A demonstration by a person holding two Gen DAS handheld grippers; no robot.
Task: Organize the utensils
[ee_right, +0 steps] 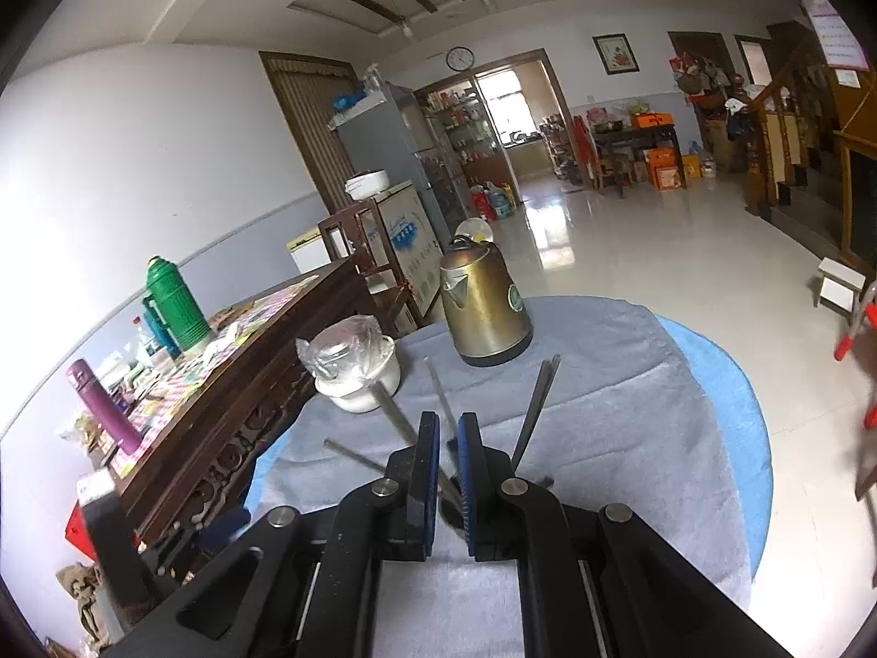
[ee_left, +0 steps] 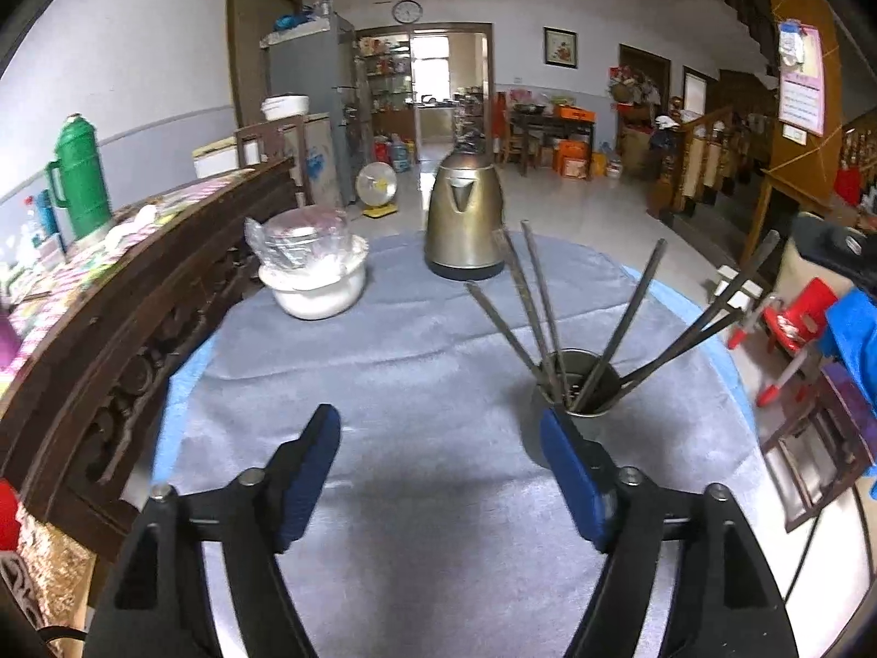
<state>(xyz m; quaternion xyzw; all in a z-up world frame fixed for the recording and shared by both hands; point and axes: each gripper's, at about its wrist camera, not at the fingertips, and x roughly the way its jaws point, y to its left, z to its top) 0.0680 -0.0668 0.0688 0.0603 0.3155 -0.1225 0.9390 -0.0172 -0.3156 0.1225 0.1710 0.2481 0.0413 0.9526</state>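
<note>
1. Metal chopsticks (ee_left: 548,323) are seen fanned out in a steel cup (ee_left: 575,417) on the grey cloth (ee_left: 383,362), near the table's right edge; a kettle (ee_left: 465,219) stands behind and a wrapped bowl (ee_left: 315,274) is well to the left.
2. Left gripper (ee_left: 438,438): jaws are spread wide, nothing is between them. The right pad sits just in front of the cup; whether it touches cannot be told.
3. Right gripper (ee_right: 448,438): jaws are nearly closed above the cup. A thin chopstick appears to be pinched between the pads, but the contact is partly hidden, so the grip is judged, not confirmed.
4. Handling, judged: sticks are light, stiff and smooth; slip and rotation in the pads are likely if they are held near one end. A hold on the upper third, pads square across the shaft, is advised.
5. Cup is judged light and tippy with the sticks leaning outward; it could be toppled or dragged on the cloth by a side pull on any stick. It should be steadied at mid-wall by the left gripper.
6. Sticks are crossed inside the cup, so neighbours may be levered by a lift. A straight pull along the shaft is preferred.
7. Nothing fragile is involved except the bowl, which is well clear.
</note>
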